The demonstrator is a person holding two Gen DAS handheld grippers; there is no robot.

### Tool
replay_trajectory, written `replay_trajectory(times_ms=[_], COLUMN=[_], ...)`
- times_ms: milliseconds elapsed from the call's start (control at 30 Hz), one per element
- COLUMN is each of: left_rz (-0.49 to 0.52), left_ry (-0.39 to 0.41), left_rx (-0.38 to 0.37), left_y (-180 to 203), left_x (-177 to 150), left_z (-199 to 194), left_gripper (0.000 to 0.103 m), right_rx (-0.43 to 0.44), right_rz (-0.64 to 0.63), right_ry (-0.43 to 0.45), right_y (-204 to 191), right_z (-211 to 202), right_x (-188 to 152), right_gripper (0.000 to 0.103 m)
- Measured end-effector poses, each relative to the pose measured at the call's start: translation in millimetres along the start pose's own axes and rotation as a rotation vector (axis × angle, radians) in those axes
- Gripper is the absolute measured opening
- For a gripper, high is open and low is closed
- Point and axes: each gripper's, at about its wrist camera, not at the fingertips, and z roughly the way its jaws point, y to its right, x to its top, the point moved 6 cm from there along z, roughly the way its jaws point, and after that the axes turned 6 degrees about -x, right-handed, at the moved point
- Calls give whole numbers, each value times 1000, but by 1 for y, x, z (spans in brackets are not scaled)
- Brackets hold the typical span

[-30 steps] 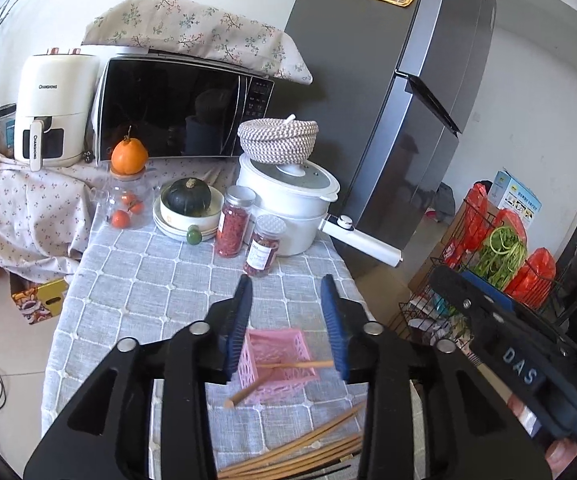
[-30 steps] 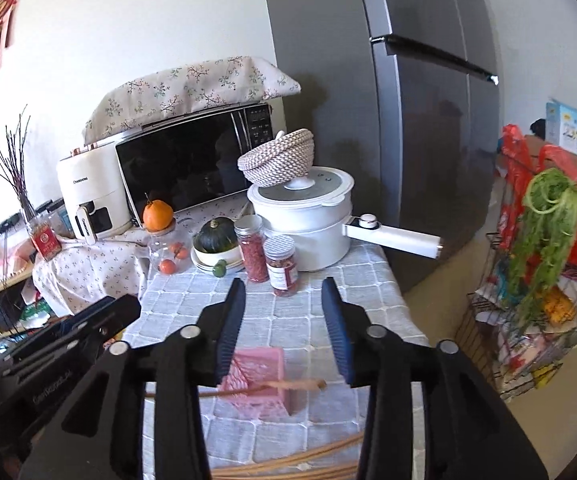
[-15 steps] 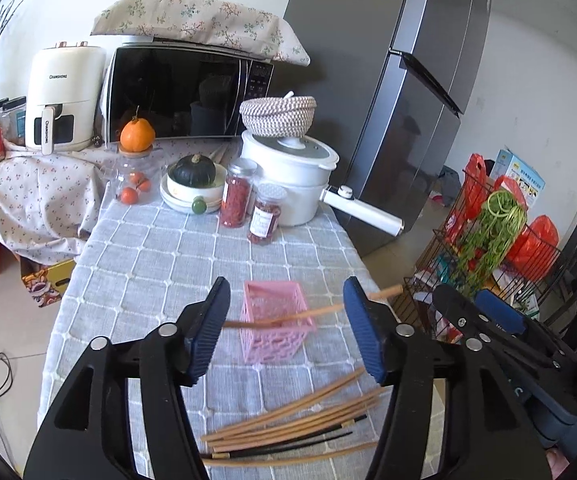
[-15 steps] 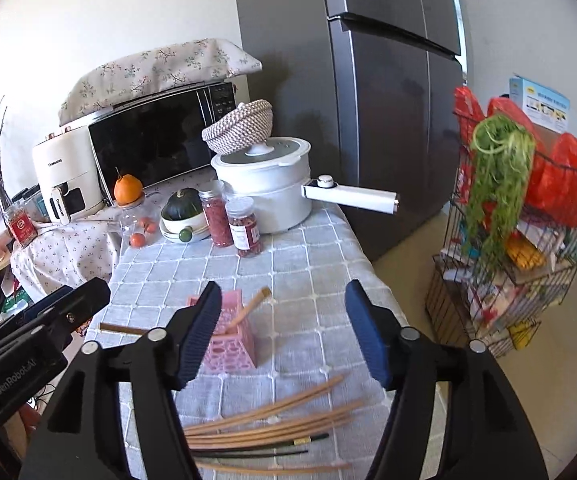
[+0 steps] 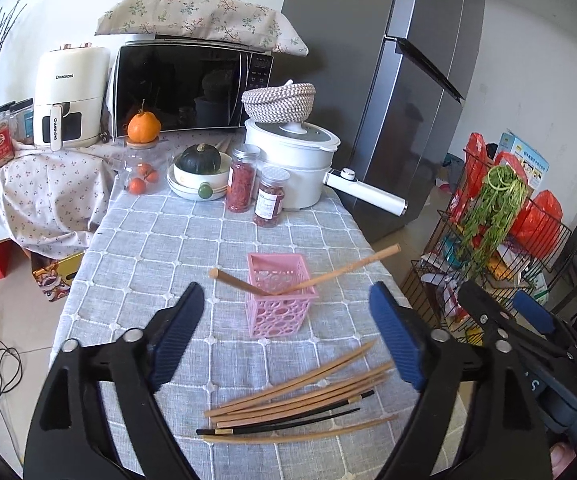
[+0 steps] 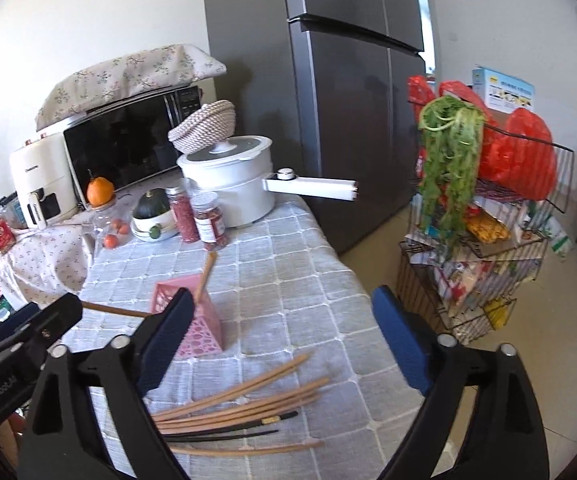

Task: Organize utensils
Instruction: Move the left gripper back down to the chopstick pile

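Note:
A pink perforated basket (image 5: pixel 280 300) stands on the grey checked tablecloth (image 5: pixel 176 248). Two wooden chopsticks (image 5: pixel 328 276) lean in it, crossing and sticking out to either side. A loose pile of wooden and black chopsticks (image 5: pixel 296 404) lies on the cloth nearer to me. My left gripper (image 5: pixel 288 336) is open and empty, above the cloth between basket and pile. My right gripper (image 6: pixel 284 340) is open and empty too; its left finger overlaps the basket (image 6: pixel 204 328) in the right wrist view, and the pile (image 6: pixel 240 412) lies below it.
At the back stand a white pot (image 5: pixel 292 160) with a long handle, two spice jars (image 5: pixel 272 196), a bowl with a squash (image 5: pixel 200 168), a jar topped by an orange (image 5: pixel 142 152), a microwave (image 5: pixel 192 88) and an air fryer (image 5: pixel 70 96). A fridge (image 5: pixel 408 80) and wire rack (image 5: pixel 500 240) stand right.
Both grippers opened wide and pulled back from the basket. The two chopsticks they held now lean in the pink basket.

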Motion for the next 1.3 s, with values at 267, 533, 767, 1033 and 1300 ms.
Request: replay_trajectory(times_ms=[267, 533, 767, 1033, 1300], left_rz=[-2, 71, 129, 222, 411], left_ry=[-89, -278, -501, -671, -767], left_rx=[17, -15, -70, -107, -99], left_y=[0, 18, 36, 72, 107], left_x=[-31, -72, -102, -113, -124], left_z=[14, 50, 91, 140, 177], left_gripper=[96, 96, 96, 95, 64], right_rx=[-38, -121, -144, -146, -127], right_rz=[59, 55, 135, 223, 289], right_ry=[-87, -123, -259, -347, -386], right_y=[42, 77, 115, 140, 156], right_z=[10, 14, 27, 34, 38], right_x=[-34, -63, -101, -120, -124], right_gripper=[97, 97, 97, 97, 97])
